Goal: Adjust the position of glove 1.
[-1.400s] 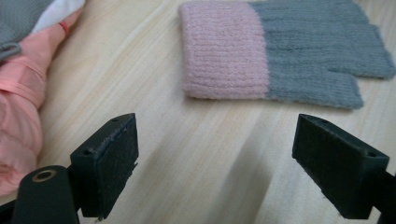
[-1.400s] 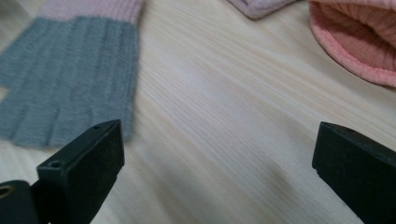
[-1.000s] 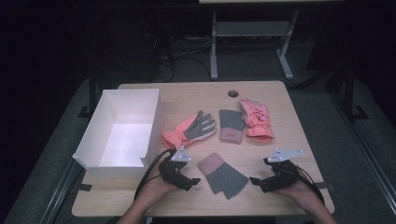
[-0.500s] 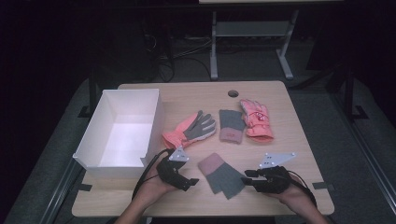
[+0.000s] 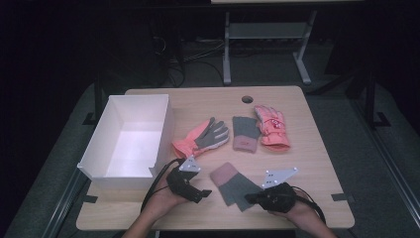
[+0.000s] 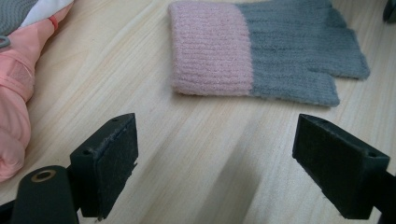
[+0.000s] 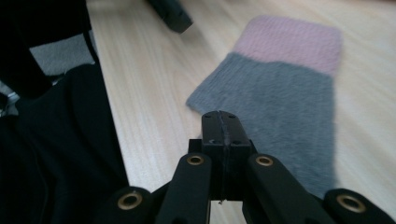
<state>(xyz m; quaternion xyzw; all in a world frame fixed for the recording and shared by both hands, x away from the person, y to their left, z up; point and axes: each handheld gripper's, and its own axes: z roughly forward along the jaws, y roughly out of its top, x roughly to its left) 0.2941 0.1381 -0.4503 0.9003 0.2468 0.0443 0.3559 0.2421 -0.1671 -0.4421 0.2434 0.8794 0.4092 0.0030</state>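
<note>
Grey-and-pink knit glove (image 5: 234, 184) lies flat on the table (image 5: 317, 163) near its front edge, between the two grippers; pink cuff points toward 11 o'clock, grey finger end toward 5 o'clock. Right gripper (image 5: 252, 199) sits at the glove's 4 o'clock; its jaws have just been closing and now stand pressed together, tips over the grey finger end, probably with no fabric caught between them, though the right gripper view is blurred. Left gripper (image 5: 206, 192) rests at the glove's 9 o'clock, jaws wide apart over bare wood, nothing between them. White box (image 5: 99, 166) stands at the table's 9 o'clock; peach glove (image 5: 200, 138) lies just beside it.
</note>
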